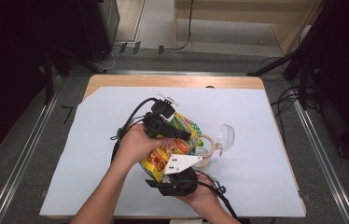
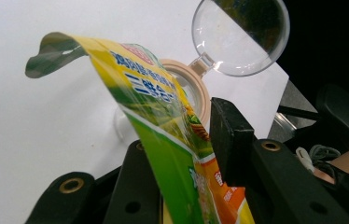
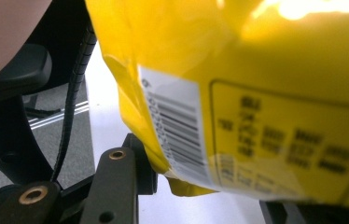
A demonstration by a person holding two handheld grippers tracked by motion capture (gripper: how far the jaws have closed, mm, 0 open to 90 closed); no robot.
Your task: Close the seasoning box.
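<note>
1. Status: I've got the snack bag (image 1: pixel 168 156) lifted off the table (image 1: pixel 256 149), held between both claws, just over the open jar (image 1: pixel 204 151). My read is that the job is tipping the bag's contents into that jar. I'd call it mid-task: bag picked up and positioned, pour not visibly happening.
2. Left claw (image 1: pixel 184 135): clenched on the upper part of the bag. In the left gripper view the bag (image 2: pixel 163 140) runs up between the two jaws and they pinch its sides. The top edge curls over toward the jar (image 2: pixel 189 86).
3. Right claw (image 1: pixel 170 179): at the bottom end of the bag. In the right gripper view one jaw sits against the lower corner of the bag (image 3: pixel 238 93), by the barcode label. The other jaw is mostly cut off, so I can't tell whether it's really clamped or just supporting.
4. Jar: clear body, beige rim, standing on the table. Its clear round lid (image 1: pixel 225 136) is flipped open on its hinge, standing up at the far side. I can't see anything inside.
5. Bag: looks full-ish and puffy; contents hidden by the print. Can't tell whether the top is torn open.
6. Left to do, by my judgement: open or line up the mouth over the rim, tilt, empty, shut the lid.
</note>
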